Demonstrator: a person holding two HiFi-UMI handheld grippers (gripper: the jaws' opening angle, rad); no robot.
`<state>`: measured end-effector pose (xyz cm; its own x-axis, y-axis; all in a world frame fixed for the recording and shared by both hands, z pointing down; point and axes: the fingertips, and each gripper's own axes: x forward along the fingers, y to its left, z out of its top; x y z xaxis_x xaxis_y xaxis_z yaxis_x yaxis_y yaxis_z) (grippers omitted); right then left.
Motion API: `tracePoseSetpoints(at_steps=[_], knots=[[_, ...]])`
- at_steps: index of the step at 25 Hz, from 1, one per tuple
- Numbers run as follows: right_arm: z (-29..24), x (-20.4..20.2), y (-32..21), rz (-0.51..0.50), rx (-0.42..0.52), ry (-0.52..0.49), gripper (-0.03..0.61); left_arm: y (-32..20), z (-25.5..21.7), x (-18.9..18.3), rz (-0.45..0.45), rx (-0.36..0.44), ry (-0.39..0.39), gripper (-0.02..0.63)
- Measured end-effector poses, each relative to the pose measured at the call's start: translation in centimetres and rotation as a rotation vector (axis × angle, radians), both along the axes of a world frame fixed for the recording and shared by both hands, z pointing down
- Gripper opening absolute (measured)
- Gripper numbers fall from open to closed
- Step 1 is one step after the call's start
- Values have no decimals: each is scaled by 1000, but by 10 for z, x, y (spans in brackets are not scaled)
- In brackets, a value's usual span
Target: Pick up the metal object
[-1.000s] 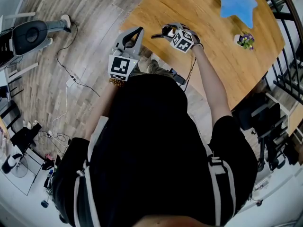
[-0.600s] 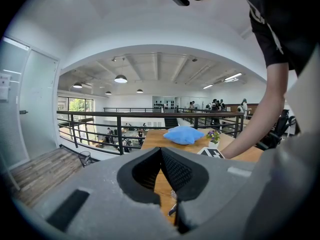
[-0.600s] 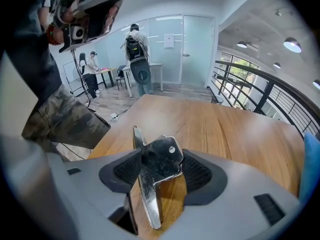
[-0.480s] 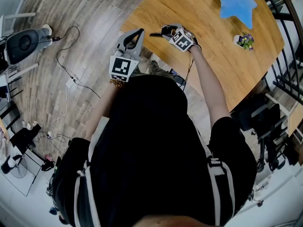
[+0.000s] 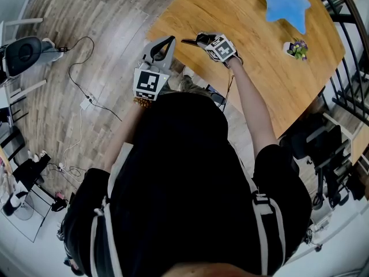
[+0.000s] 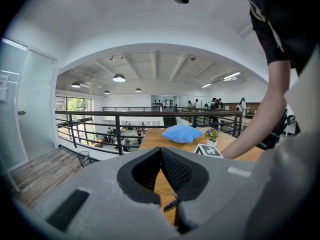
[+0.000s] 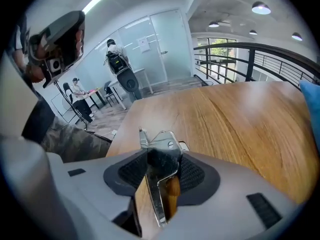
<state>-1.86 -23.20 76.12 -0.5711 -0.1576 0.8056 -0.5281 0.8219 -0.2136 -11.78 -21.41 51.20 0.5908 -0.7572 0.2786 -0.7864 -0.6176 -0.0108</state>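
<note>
The metal object (image 7: 162, 143), a shiny steel tool with a wooden handle, stands edgewise between the pads of my right gripper (image 7: 161, 156). The jaws are closing and both pads look pressed against its head. In the head view the right gripper (image 5: 199, 39) is over the near left corner of the wooden table (image 5: 259, 51), with the metal object's dark tip (image 5: 189, 41) poking out to the left. My left gripper (image 5: 169, 39) hovers just off the table's edge. In its own view the left gripper (image 6: 161, 151) is shut and holds nothing.
A blue star-shaped cushion (image 5: 283, 2) and a small flower pot (image 5: 298, 49) sit farther back on the table. A black railing (image 5: 349, 91) runs along the right. Cables (image 5: 86, 100) and a black chair (image 5: 23, 51) are on the wooden floor to the left.
The right gripper has shifted slightly left and away along the table corner, with the metal tool between its jaws. The left gripper has stayed put.
</note>
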Motion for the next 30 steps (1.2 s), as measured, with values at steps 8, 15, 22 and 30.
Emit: tracePoseSetpoints(at_steps=[8,15,22,30], knots=[[-4,3,7,49,26,-3,145,3,3,3,4,-7,-2,9],[-8,4,16,94,17,-8,117,4,3,10,19,-9,-1,9],[-8,2,17,92,56,20,115,0,4,22,48,-5,-2,9],[-7,7,17,207,-16,-9,109,4,6,32,93,-17,-2,9]])
